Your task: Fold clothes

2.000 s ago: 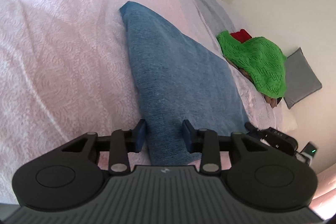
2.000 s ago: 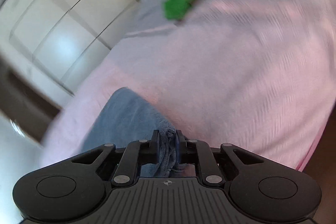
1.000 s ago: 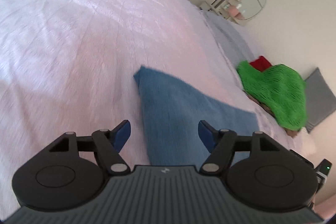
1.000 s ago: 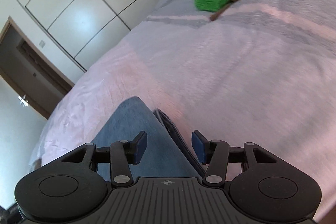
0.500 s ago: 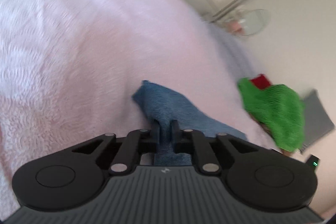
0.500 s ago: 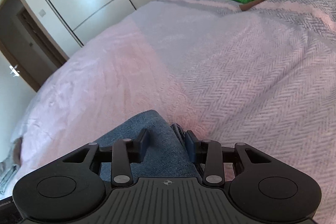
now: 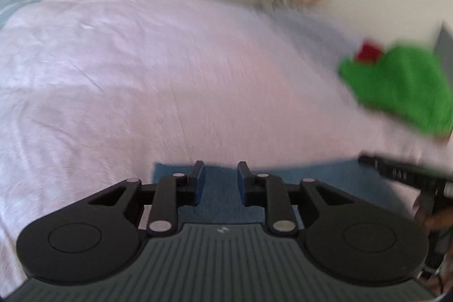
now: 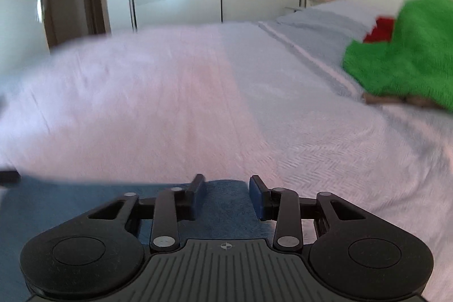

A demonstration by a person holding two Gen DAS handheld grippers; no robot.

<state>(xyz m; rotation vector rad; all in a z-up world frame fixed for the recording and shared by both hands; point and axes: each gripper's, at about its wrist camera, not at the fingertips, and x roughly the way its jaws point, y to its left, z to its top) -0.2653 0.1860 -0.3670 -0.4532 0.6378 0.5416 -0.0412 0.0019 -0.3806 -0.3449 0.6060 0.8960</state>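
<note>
blue garment [image 7: 325, 177] — flat on the pink bedspread [image 7: 170, 75], long axis crosswise, directly under both tools. left gripper [image 7: 218, 177] — jaws spread, over its left end. right gripper [image 8: 226, 188] — spread, over its right end; both equally near.

**Count on the bed**

One blue garment [image 7: 226, 203], one green knitted garment [image 8: 402, 53], one red item [image 8: 380, 30] beside the green one, one bed [image 8: 198, 104], two claws: left claw [image 7: 218, 180], right claw [image 8: 226, 194].
</note>
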